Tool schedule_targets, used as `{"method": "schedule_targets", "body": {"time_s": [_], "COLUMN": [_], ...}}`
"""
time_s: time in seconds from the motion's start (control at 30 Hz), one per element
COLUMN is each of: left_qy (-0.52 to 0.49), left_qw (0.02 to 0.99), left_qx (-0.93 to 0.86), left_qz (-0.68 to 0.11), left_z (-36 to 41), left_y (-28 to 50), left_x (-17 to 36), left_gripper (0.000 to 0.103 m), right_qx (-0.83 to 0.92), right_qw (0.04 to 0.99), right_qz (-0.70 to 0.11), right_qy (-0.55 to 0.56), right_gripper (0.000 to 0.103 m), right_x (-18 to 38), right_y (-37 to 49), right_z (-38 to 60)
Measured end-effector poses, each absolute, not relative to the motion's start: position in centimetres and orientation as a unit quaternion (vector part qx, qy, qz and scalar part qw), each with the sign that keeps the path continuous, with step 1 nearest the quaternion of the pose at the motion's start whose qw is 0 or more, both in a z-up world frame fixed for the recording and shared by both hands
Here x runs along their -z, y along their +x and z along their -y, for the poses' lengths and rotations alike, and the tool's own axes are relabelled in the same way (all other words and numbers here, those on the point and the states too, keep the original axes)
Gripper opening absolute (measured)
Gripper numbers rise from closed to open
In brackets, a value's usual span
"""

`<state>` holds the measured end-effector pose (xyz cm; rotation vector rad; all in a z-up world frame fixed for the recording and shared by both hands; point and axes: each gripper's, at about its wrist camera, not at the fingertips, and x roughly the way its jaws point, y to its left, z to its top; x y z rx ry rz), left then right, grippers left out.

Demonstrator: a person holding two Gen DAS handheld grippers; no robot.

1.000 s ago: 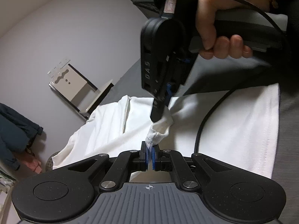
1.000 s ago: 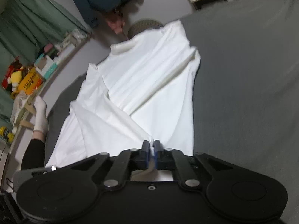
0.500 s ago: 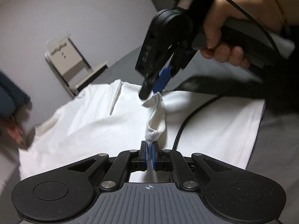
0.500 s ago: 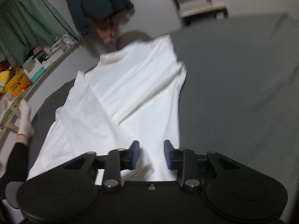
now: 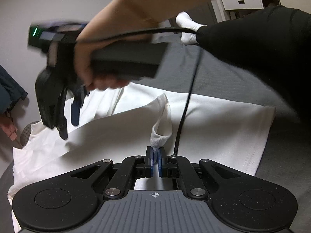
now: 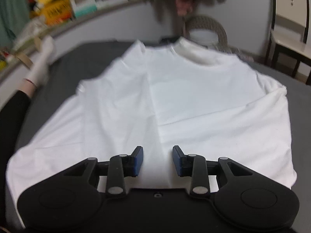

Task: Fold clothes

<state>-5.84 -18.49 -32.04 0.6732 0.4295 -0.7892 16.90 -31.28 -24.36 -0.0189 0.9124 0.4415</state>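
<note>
Left gripper point(image 5: 155, 160) clamped on sleeve cuff point(image 5: 160, 137) of white shirt point(image 6: 194, 101); right gripper point(image 6: 157, 160) parted, empty, above hem; collar far end; long axis straight ahead.

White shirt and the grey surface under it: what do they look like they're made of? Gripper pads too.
White shirt: soft matte knit, likely cotton; it creases softly and bunches where the left gripper pinches it. Grey surface: matte fabric with a faint ribbed weave, probably a bed cover. Blue pads on the open right gripper: dull, possibly rubber or foam.
</note>
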Motion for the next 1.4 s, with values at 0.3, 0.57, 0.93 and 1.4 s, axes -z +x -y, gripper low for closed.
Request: {"method": "schedule_targets", "body": {"time_s": [0.3, 0.57, 0.93, 1.4], "left_qy": [0.300, 0.260, 0.148, 0.045], "left_qw": [0.848, 0.854, 0.936, 0.936], "left_qx": [0.376, 0.387, 0.207, 0.163], "left_qz": [-0.221, -0.230, -0.241, -0.308], "left_z": [18.0, 16.4, 1.5, -2.0], "left_y": [-4.8, -5.7, 6.2, 21.0], "left_x": [31.8, 29.4, 25.3, 32.1], "left_gripper": [0.004, 0.005, 0.020, 0.020], "right_qx": [-0.159, -0.163, -0.219, -0.135], "right_qw": [0.881, 0.883, 0.874, 0.869], "right_qz": [-0.445, -0.439, -0.428, -0.471], "right_qy": [-0.026, -0.031, 0.076, 0.069], "right_gripper": [0.002, 0.037, 0.043, 0.042], "right_x": [25.8, 21.5, 15.1, 21.8], "right_y": [18.9, 19.9, 28.0, 41.5], "right_z": [30.8, 29.1, 23.2, 15.3]}}
